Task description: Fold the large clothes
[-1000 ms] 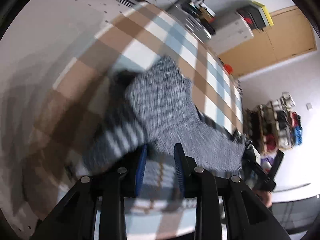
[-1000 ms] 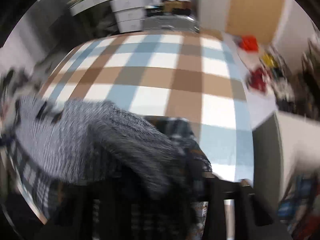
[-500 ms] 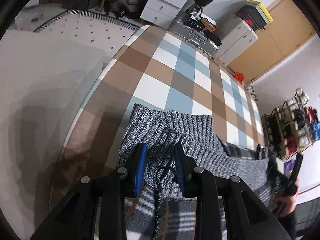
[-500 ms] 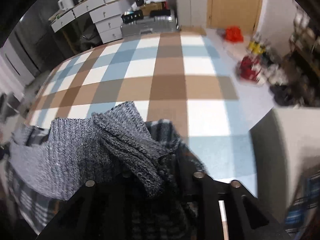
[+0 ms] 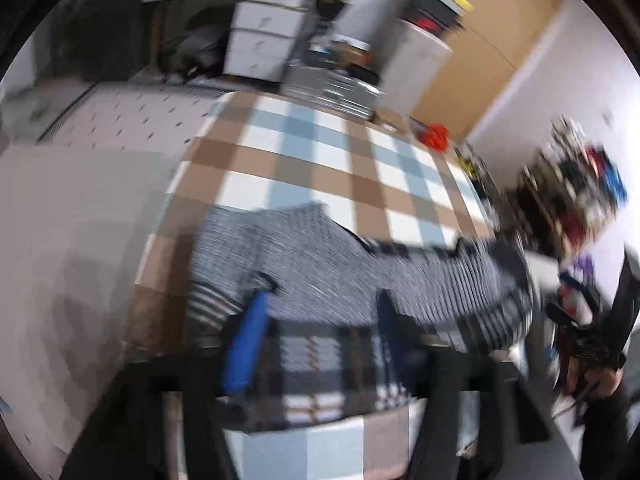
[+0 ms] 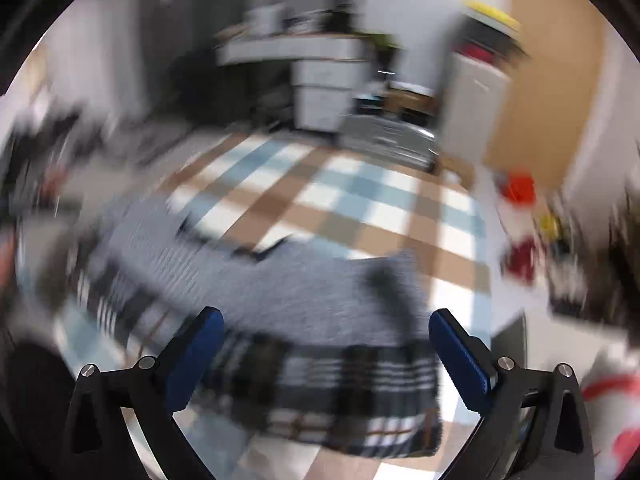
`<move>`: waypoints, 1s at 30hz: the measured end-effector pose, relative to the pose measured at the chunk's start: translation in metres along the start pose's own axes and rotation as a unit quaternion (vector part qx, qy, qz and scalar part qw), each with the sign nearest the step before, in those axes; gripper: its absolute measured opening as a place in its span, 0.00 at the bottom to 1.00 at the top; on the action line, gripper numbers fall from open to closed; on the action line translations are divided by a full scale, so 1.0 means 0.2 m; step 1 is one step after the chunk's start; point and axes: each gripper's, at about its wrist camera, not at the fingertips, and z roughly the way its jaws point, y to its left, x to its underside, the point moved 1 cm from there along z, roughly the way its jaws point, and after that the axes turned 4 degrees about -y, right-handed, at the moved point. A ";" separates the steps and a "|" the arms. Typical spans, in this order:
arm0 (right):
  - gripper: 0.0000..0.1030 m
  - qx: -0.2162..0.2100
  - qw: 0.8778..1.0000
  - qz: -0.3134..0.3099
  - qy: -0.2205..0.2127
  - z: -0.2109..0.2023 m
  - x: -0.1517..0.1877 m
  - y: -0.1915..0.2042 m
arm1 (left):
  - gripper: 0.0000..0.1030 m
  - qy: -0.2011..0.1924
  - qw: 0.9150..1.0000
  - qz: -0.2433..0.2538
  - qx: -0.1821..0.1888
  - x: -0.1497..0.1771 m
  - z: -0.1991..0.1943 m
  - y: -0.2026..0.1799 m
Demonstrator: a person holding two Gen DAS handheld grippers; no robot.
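Jaws of both grippers stand wide apart, with nothing between the blue pads. Both views are smeared by motion blur, so fine detail is lost.

Seen from the left gripper (image 5: 320, 340), pale grey flooring fills the left side, with a white rug (image 5: 132, 120) dotted in black farther off. A checked cloth (image 5: 332, 164) of brown, white and pale blue squares covers the surface in the middle; whether a bed or a counter lies under it cannot be told. On the near part of this cloth lies the grey knit sweater (image 5: 320, 264), spread sideways from left to right, with a dark plaid garment (image 5: 328, 364) showing under its near edge, just ahead of the pads. At the far left stands a white drawer unit (image 5: 260, 44); a silver suitcase (image 5: 332, 88) sits at the far edge of the cloth, a tall white cabinet (image 5: 416, 64) to its right, then a tan wooden door (image 5: 492, 56). A red object (image 5: 435, 136) lies on the floor by the far right corner, and a cluttered rack (image 5: 572, 200) stands at the right wall.

From the right gripper (image 6: 326, 356), the sweater (image 6: 288, 288) and plaid garment (image 6: 332, 376) again lie on the near part of the checked cloth (image 6: 360, 208).
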 end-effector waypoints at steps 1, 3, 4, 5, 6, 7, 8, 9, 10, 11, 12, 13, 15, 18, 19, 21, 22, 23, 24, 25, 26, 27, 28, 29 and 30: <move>1.00 0.003 1.000 -0.021 0.015 0.03 0.01 0.07 | 0.62 0.005 1.000 0.011 -0.002 0.02 0.02 -0.03; 1.00 0.002 0.997 -0.049 0.053 0.12 0.03 0.21 | 0.62 0.031 0.999 0.025 0.003 0.09 0.10 -0.09; 1.00 0.003 0.996 -0.056 0.068 0.17 0.04 0.25 | 0.62 0.053 0.998 0.026 0.004 0.11 0.16 -0.10; 1.00 0.008 0.994 -0.061 0.091 0.24 0.05 0.30 | 0.62 0.081 0.996 0.025 0.010 0.13 0.23 -0.10; 1.00 0.008 0.993 -0.058 0.107 0.30 0.06 0.32 | 0.62 0.102 0.994 0.021 0.013 0.15 0.29 -0.09; 1.00 0.008 0.991 -0.053 0.125 0.36 0.08 0.34 | 0.62 0.118 0.993 0.021 0.005 0.17 0.35 -0.08; 1.00 0.013 0.989 -0.049 0.139 0.41 0.09 0.34 | 0.62 0.131 0.991 0.024 -0.008 0.18 0.40 -0.07; 1.00 0.011 0.986 -0.046 0.160 0.48 0.11 0.33 | 0.62 0.140 0.990 0.028 -0.016 0.19 0.44 -0.07; 1.00 0.006 0.983 -0.044 0.179 0.53 0.13 0.32 | 0.62 0.144 0.989 0.030 -0.013 0.20 0.46 -0.06; 1.00 0.003 0.979 -0.046 0.199 0.59 0.16 0.32 | 0.62 0.141 0.989 0.034 -0.010 0.20 0.47 -0.06; 1.00 -0.007 0.976 -0.041 0.212 0.63 0.17 0.32 | 0.62 0.137 0.990 0.041 -0.009 0.20 0.47 -0.06; 1.00 -0.011 0.977 -0.035 0.211 0.64 0.17 0.31 | 0.62 0.134 0.990 0.049 -0.007 0.20 0.47 -0.06; 1.00 -0.014 0.975 -0.029 0.220 0.67 0.17 0.30 | 0.62 0.128 0.990 0.052 -0.001 0.21 0.49 -0.05; 1.00 -0.009 0.974 -0.029 0.224 0.68 0.18 0.30 | 0.62 0.113 0.992 0.057 0.008 0.22 0.50 -0.03; 1.00 -0.007 0.974 -0.023 0.225 0.68 0.18 0.30 | 0.62 0.110 0.992 0.059 0.007 0.23 0.49 -0.03; 1.00 -0.003 0.976 -0.012 0.216 0.67 0.19 0.29 | 0.62 0.109 0.992 0.067 0.000 0.23 0.49 -0.05; 1.00 -0.003 0.977 -0.017 0.213 0.67 0.18 0.30 | 0.62 0.111 0.992 0.067 -0.003 0.23 0.46 -0.06; 1.00 -0.003 0.977 -0.023 0.212 0.64 0.17 0.30 | 0.62 0.117 0.991 0.063 -0.008 0.22 0.43 -0.09; 1.00 -0.001 0.978 -0.013 0.208 0.59 0.15 0.29 | 0.62 0.119 0.991 0.063 -0.006 0.22 0.40 -0.11; 1.00 -0.001 0.980 -0.001 0.199 0.54 0.14 0.32 | 0.62 0.118 0.991 0.065 0.008 0.23 0.36 -0.14; 1.00 -0.021 0.984 0.024 0.173 0.47 0.10 0.31 | 0.62 0.116 0.991 0.067 0.024 0.22 0.34 -0.17; 1.00 -0.046 0.986 0.040 0.155 0.42 0.07 0.32 | 0.62 0.114 0.990 0.070 0.047 0.22 0.30 -0.21; 1.00 -0.072 0.987 0.053 0.134 0.35 0.04 0.34 | 0.62 0.118 0.988 0.071 0.065 0.23 0.29 -0.25; 1.00 -0.073 0.988 0.053 0.126 0.31 0.02 0.35 | 0.62 0.126 0.986 0.071 0.086 0.24 0.29 -0.28; 1.00 -0.073 0.989 0.050 0.121 0.28 0.00 0.36 | 0.62 0.135 0.983 0.069 0.104 0.26 0.31 -0.30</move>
